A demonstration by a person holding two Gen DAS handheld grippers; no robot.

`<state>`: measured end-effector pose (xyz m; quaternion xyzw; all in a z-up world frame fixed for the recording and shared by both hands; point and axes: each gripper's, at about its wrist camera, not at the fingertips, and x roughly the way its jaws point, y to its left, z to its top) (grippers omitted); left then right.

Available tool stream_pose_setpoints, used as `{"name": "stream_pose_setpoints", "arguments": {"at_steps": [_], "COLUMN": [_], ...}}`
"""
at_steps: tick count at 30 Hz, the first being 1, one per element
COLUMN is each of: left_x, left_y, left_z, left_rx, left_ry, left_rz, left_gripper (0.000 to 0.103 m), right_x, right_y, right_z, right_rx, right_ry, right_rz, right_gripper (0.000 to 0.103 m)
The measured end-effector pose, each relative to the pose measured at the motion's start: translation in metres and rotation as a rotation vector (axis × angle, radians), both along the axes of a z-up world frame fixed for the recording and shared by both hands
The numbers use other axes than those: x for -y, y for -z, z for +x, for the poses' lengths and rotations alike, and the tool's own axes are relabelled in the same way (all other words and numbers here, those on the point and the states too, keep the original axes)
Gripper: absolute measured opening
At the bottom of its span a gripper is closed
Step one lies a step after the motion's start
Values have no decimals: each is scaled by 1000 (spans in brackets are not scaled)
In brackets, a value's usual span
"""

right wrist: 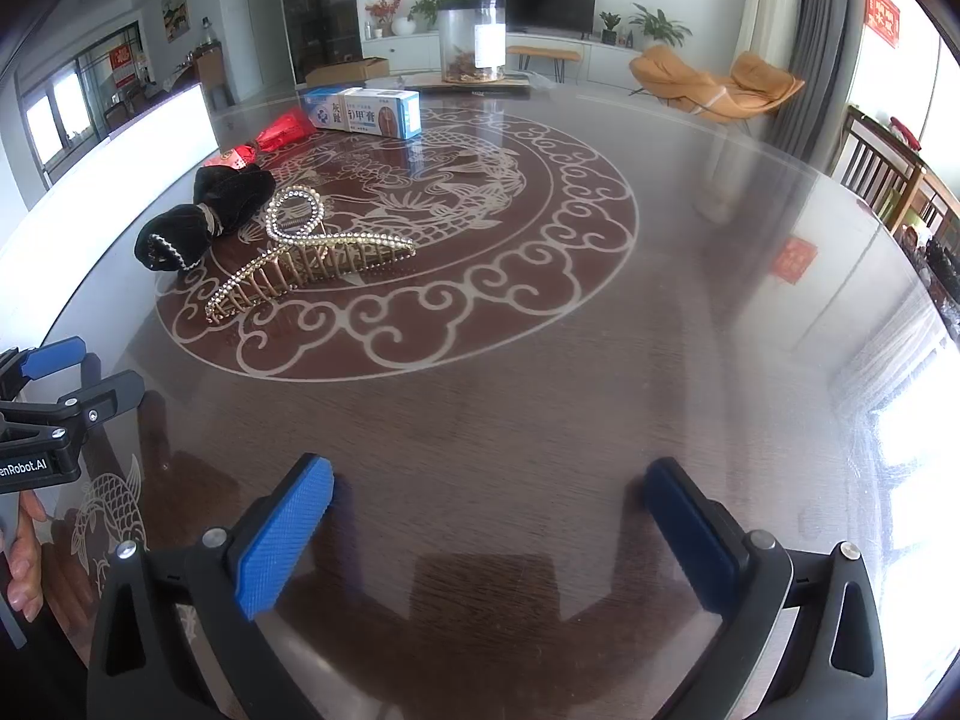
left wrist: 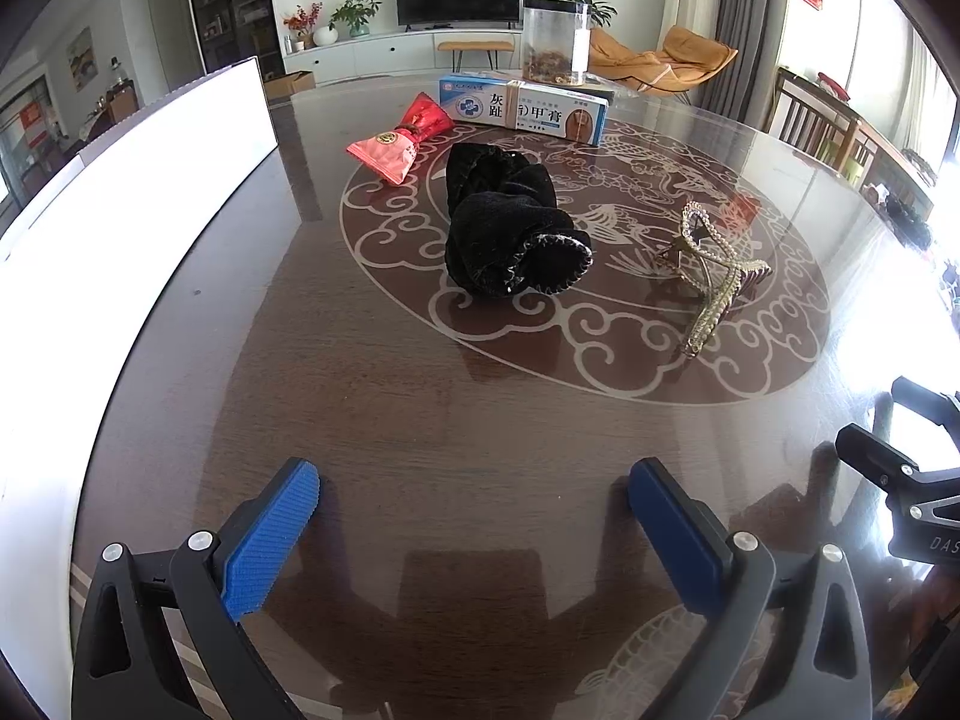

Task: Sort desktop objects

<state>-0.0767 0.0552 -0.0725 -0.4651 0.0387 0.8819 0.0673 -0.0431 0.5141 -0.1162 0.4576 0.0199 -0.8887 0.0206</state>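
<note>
The things to sort sit in the middle of a big round table, on the white swirl pattern. A black hair scrunchie lies in the center. Just to its right, apart from it, is a gold hair clip with little pearls, lying on its side. Far and left of the scrunchie is a small red packet. Behind that, farther away, lies a blue and white box. Past the box, near the far edge of the table, stands a clear jar with brown bits at the bottom.

On the left side, a long white box runs along the table's edge.

The near part of the table is bare dark wood, shiny like glass. The whole right side, seen from the right camera, is bare too, all the way to the round edge.

The left gripper is low over the near wood with its blue fingers wide apart. Nothing is between them. The right gripper is beside it, also over bare wood, with its blue fingers wide apart and holding nothing. A hand shows at the left edge of the right camera's view, under the left gripper.

Chairs stand past the table's far right edge.
</note>
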Motion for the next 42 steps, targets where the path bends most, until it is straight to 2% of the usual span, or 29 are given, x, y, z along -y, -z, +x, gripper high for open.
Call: {"name": "stream_pose_setpoints", "arguments": {"at_steps": [6,37,42], "left_x": [0,-1,5], "left_y": [0,1,1], "left_z": [1,2,0], "left_rx": [-4,-7,-7], "left_ry": [-28,-25,-56], "left_rz": [0,2,2], "left_gripper": [103,103,103], "right_x": [0,0,0], "right_y": [0,0,0], "right_z": [0,0,0], "right_rx": [0,0,0], "right_ry": [0,0,0], "right_rz": [0,0,0], "right_gripper": [103,103,103]}}
